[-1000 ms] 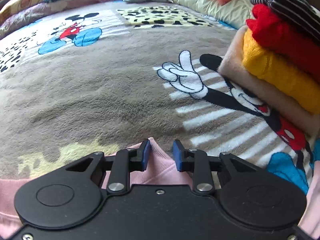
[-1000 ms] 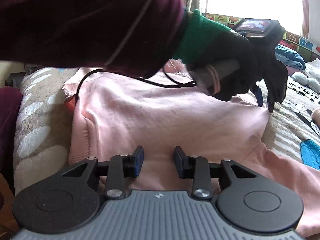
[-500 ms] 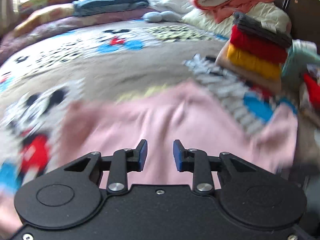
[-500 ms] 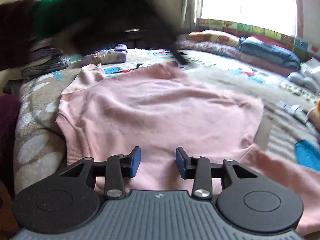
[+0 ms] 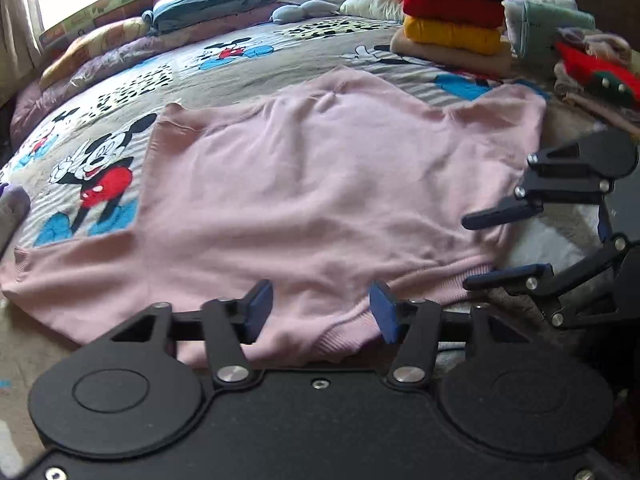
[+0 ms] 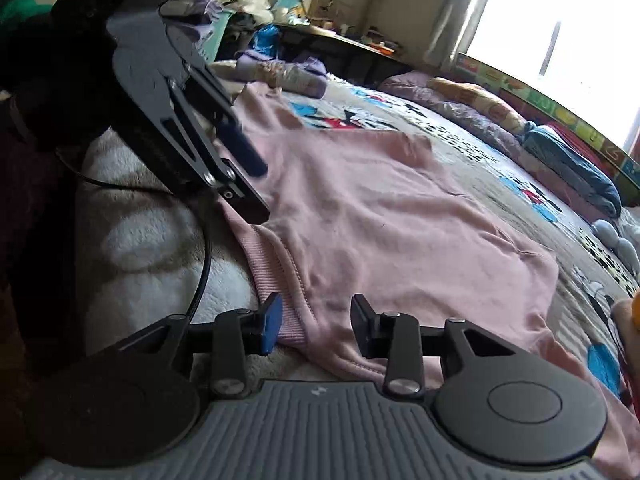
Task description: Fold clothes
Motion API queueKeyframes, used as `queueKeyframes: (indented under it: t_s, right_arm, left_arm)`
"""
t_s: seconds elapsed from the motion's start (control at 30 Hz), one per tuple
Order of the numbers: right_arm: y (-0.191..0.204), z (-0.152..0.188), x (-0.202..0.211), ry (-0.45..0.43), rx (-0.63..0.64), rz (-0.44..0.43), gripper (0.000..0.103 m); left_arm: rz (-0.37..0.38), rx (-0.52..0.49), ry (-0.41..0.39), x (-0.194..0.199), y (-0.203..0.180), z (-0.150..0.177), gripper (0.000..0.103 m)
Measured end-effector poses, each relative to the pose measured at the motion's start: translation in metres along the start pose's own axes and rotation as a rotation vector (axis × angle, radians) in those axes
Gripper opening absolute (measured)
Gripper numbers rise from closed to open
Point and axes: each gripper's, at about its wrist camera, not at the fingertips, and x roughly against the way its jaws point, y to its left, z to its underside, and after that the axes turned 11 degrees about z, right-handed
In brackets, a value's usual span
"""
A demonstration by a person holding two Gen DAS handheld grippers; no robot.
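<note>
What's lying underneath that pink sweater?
The pink sweater lies spread on a cartoon-mouse blanket, visible all around it. The blanket's pattern beneath the sweater is covered.

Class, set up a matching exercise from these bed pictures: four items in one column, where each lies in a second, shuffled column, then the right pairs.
Items:
1. pale pink knit sweater
2. yellow folded garment
3. dark blue folded bedding
4. left hand-held gripper

Places:
A. inside the folded stack, under a red layer
B. by the window
C. spread flat on the cartoon-mouse blanket
D. over the sweater's ribbed hem

Pairs: 1-C, 2-A, 3-B, 4-D
</note>
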Motion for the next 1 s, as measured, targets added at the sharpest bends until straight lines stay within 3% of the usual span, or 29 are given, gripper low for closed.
queueKeyframes:
  t_s: [0.2, 0.3, 0.47, 0.6, 0.73, 0.8, 0.83, 0.9, 1.0]
  right_arm:
    - [-0.029, -0.025, -0.007, -0.003, -0.110, -0.002, 0.039]
    - [-0.044, -0.049, -0.027, -0.015, -0.089, 0.028, 0.039]
    - [-0.068, -0.076, -0.060, -0.033, -0.120, 0.025, 0.040]
    - [-0.043, -0.085, -0.081, -0.023, -0.089, -0.045, 0.040]
    - [0.001, -0.088, -0.091, -0.006, -0.070, -0.151, 0.042]
    - [0.022, -0.085, -0.095, 0.012, -0.053, -0.181, 0.042]
    - [0.032, -0.082, -0.096, 0.020, -0.046, -0.186, 0.042]
    - [0.047, -0.076, -0.096, 0.014, -0.058, -0.173, 0.044]
    - [0.047, -0.070, -0.093, -0.004, -0.087, -0.162, 0.044]
  left_arm:
    - [0.020, -0.052, -0.044, 0.033, 0.042, -0.046, 0.053]
    - [-0.024, -0.039, -0.067, 0.026, 0.080, -0.074, 0.050]
    - [-0.013, 0.043, -0.094, -0.005, 0.142, -0.113, 0.034]
    - [0.016, 0.049, -0.068, -0.045, 0.163, -0.135, 0.028]
    - [0.031, 0.067, 0.008, -0.097, 0.181, -0.139, 0.020]
    - [0.010, 0.158, 0.045, -0.125, 0.209, -0.140, 0.017]
    - [0.023, 0.240, 0.060, -0.139, 0.229, -0.139, 0.010]
    - [0.058, 0.383, 0.030, -0.152, 0.259, -0.140, 0.005]
    - [0.040, 0.426, 0.018, -0.149, 0.263, -0.145, 0.005]
